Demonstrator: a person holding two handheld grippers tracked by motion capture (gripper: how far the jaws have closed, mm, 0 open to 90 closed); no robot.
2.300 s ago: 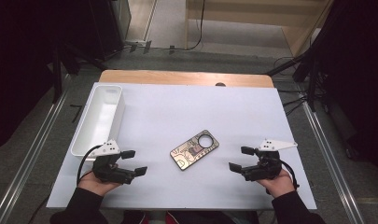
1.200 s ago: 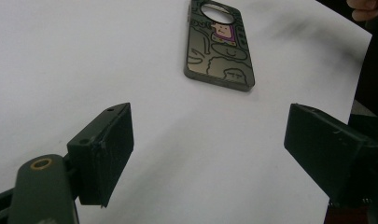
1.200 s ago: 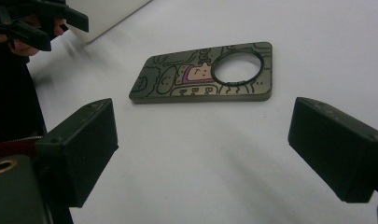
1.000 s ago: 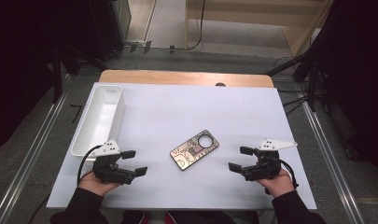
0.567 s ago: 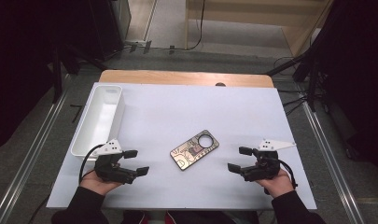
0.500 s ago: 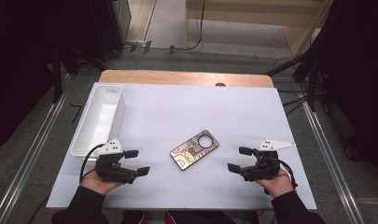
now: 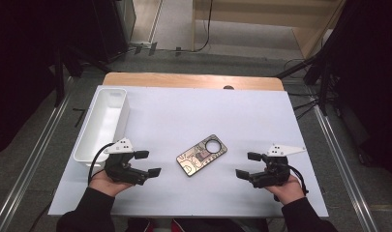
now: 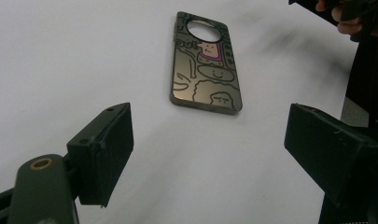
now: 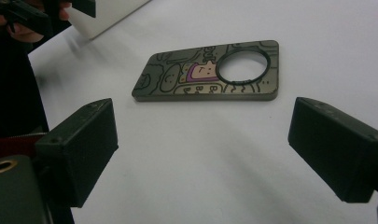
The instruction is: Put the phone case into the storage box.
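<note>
A: Phone case [image 7: 202,154], dead centre of the white bench [image 7: 184,116], lying flat with its cartoon-printed back up and the round camera hole toward the far right. It sits between your two hands, touching neither.

B: And your left gripper [image 7: 147,163]? Fingers spread wide, nothing in them. In the left gripper view the case [image 8: 204,63] lies ahead of the two black fingers [image 8: 102,151], well clear of both pads.

A: Same story on the other side. Your right gripper [image 7: 249,165] hovers low over the bench, fingers apart and empty, and in the right gripper view the case [image 9: 210,72] lies just beyond them, its long edge facing you.

B: So I'd call this the approach, not the grasp. You're lined up from both sides and nothing is picked up yet.

A: The white tray [image 7: 102,123] stands at the far left of the bench, empty as far as I can see, nearer your left hand. That looks like the likely drop spot, though that's my guess.

B: The next move wants care. The case is thin and flat on the surface, so you'll need to bring one set of fingers down across its narrow width, pads on the two long edges, low enough to catch the rim.

A: Come in too high and the pads will likely slip over the top. You might steady or tip it with the other gripper first.
</note>
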